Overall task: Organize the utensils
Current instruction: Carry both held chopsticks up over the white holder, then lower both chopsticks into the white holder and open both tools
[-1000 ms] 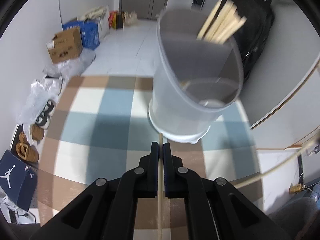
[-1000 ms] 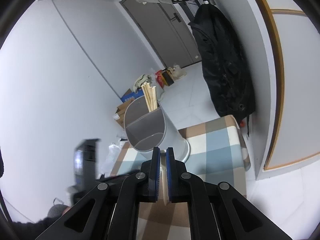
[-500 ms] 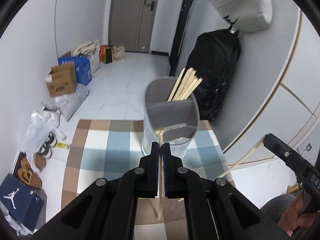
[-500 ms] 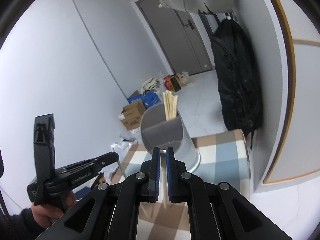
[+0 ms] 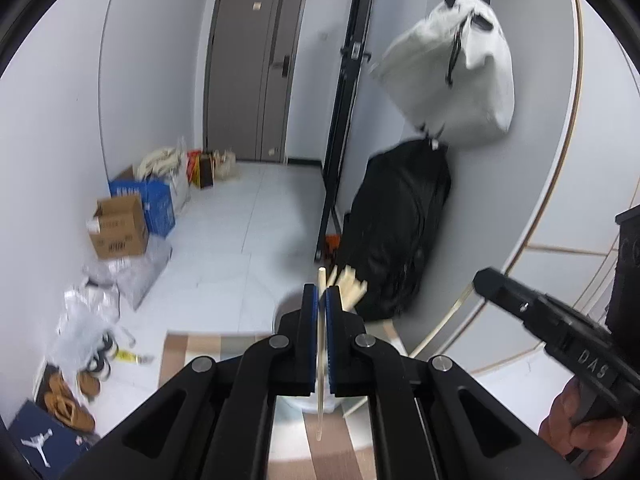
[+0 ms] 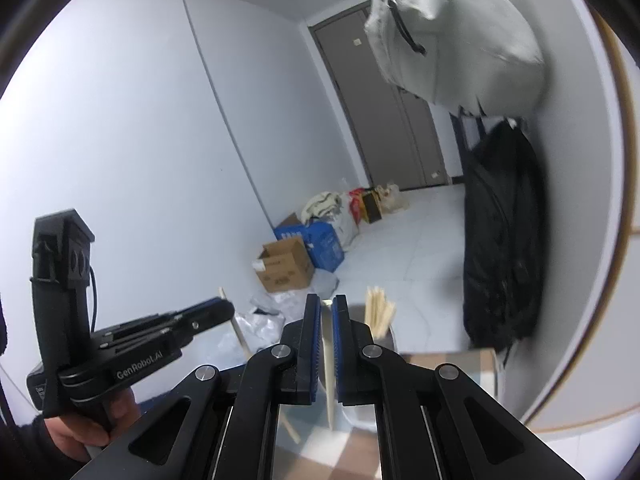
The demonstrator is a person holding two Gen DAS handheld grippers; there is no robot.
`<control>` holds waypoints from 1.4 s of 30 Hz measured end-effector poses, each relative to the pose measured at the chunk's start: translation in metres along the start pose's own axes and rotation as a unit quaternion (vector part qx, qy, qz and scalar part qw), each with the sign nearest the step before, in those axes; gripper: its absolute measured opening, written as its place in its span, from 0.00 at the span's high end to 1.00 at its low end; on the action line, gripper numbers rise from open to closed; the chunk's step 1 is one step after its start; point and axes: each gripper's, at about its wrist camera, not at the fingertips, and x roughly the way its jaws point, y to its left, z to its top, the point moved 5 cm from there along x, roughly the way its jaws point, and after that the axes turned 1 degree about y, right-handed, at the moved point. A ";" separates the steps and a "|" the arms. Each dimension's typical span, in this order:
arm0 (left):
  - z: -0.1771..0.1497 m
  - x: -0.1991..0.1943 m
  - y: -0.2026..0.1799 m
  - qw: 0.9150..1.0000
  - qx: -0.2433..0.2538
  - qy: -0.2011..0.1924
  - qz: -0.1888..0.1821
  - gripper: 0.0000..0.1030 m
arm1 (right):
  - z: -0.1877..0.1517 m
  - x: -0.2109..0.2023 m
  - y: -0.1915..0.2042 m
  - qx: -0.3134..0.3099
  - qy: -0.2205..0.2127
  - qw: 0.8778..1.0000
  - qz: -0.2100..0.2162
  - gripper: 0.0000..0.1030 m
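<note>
Nearest the lens, the left tongs [image 5: 322, 300] are seen fully closed on a single wooden chopstick [image 5: 320, 360], which runs upright between the blue pads and projects above and below them. The right tongs [image 6: 327, 312] are likewise closed to a narrow gap on a second chopstick [image 6: 329, 380], held near vertical. In the right wrist view, the left-hand tool is seen off to the left, its chopstick slanting down beside it.

Just beyond and below both sets of tongs, the grey utensil holder [image 6: 390, 342] stands on the checked worktop [image 5: 192, 352], largely hidden behind the fingers. A bundle of chopsticks [image 5: 350, 288] already leans in its far compartment.

The step in hand is judged to be the delivery of both held sticks into that holder. For a clean result:

1. Each stick is to be brought over the compartment with the bundle, one tool at a time, so that the two sticks are not crossed.
2. The lower tip is to be lowered inside the rim before the grip is eased.
3. The pads are to be opened only when the stick is supported by the wall or the bundle.

Farther off, a black bag [image 5: 396, 240], a white bag [image 5: 452, 80], cardboard boxes [image 5: 120, 228] and a grey door [image 5: 252, 72] are visible.
</note>
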 end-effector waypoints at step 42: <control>0.035 0.095 0.034 1.000 0.005 0.002 -0.027 1.00 | 0.045 0.122 -0.018 -0.024 0.030 0.999 -0.021 0.95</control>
